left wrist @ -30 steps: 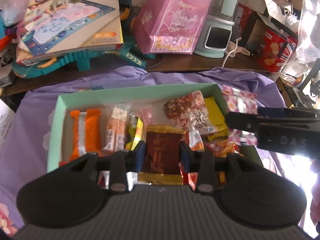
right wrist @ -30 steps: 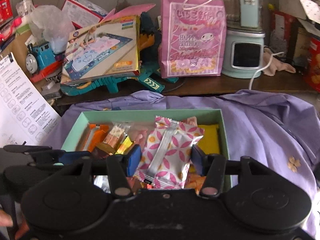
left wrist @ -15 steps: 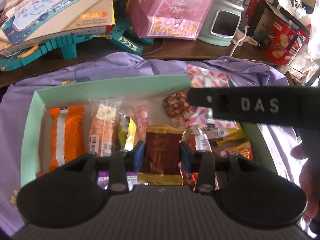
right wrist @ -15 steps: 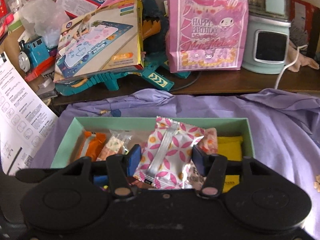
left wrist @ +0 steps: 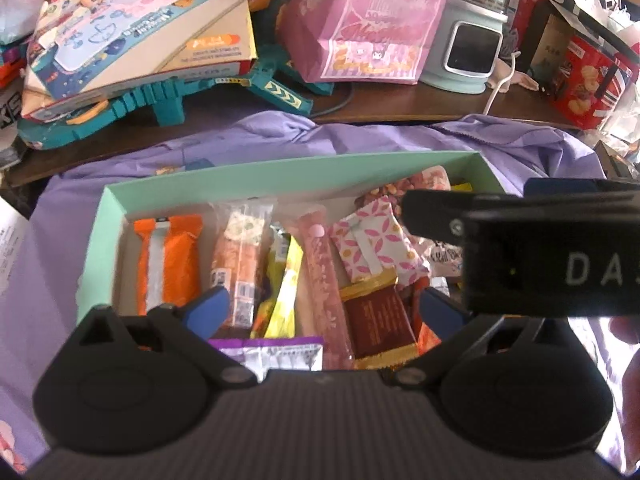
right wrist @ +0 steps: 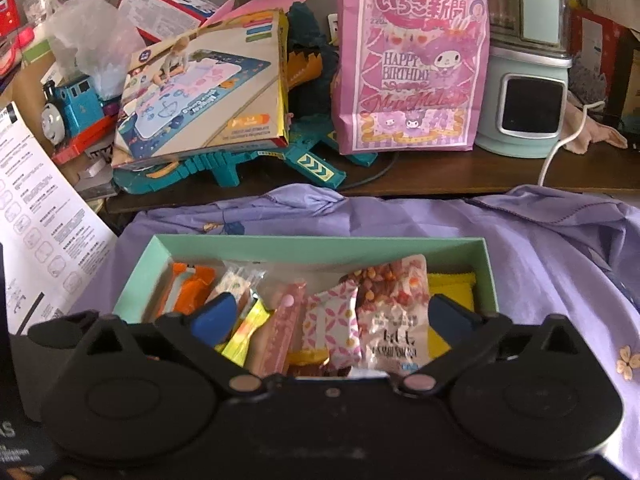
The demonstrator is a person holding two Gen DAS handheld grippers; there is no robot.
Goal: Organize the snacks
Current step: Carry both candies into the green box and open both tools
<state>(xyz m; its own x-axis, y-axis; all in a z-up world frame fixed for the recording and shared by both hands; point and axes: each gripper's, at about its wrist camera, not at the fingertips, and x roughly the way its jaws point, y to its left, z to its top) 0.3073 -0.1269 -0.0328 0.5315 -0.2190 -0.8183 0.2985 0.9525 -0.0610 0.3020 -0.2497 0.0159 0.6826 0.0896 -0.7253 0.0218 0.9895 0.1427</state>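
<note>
Snacks fill a shallow mint-green box (left wrist: 248, 178) that rests on a purple cloth (right wrist: 560, 248), and both grippers hang just above its near edge. Nearest the camera, the left gripper (left wrist: 322, 306) has its blue-padded jaws opening wide; the brown-and-gold packet (left wrist: 378, 320) it gripped a second ago now lies loose between them in the box, touched by neither pad. The right gripper (right wrist: 332, 314) is opening too, and the pink-and-white flowered packet (right wrist: 332, 324) it was carrying has dropped in, leaning against a pale pink stick pack (right wrist: 280, 328) and a nut-printed bag (right wrist: 394, 312). In the left wrist view the right gripper's black body crosses the right side of the picture, over the box's right end.

Further in, an orange wrapper (left wrist: 168, 258) lies at the left end, then a peach-coloured bar (left wrist: 240, 264), then a yellow packet (left wrist: 286, 284). A yellow pouch (right wrist: 452, 284) sits at the far right.

Both deliveries look finished, so the hands seem free to lift away and fetch more; no loose snacks show on the cloth itself.

Beyond the cloth, a dark wooden surface holds a toy box (right wrist: 204, 92), a pink birthday bag (right wrist: 412, 60) and a pale green appliance (right wrist: 528, 108).
</note>
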